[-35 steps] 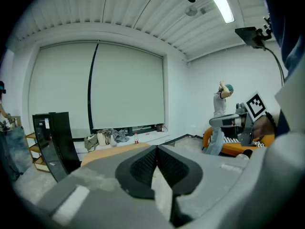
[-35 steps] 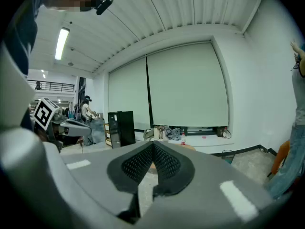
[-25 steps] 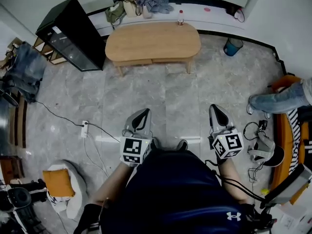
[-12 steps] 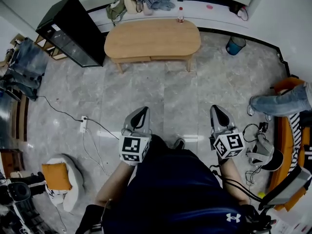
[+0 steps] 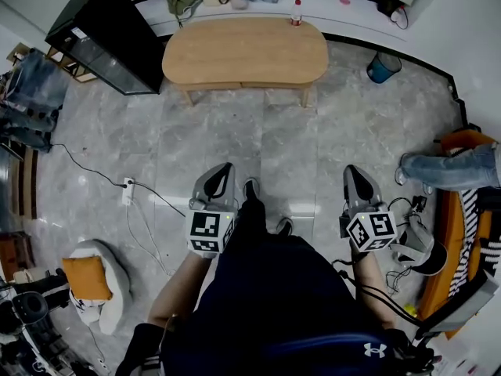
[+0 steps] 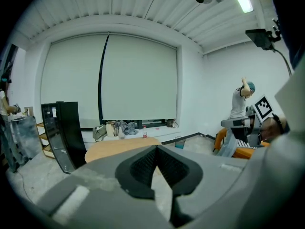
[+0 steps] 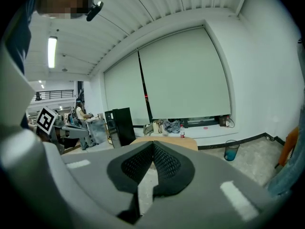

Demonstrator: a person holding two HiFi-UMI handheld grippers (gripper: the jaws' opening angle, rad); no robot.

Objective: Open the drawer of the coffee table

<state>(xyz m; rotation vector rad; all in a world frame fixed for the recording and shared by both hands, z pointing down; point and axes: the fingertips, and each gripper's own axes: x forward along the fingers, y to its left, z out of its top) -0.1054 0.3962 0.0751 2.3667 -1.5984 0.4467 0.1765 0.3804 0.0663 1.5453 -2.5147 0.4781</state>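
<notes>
Your coffee table stands well ahead of you, near the far wall. It has a light wooden oval top on short legs, with the long axis running left to right. Its drawer faces you, flush under the top. Your left gripper and right gripper have their jaws pressed together, holding nothing.
</notes>
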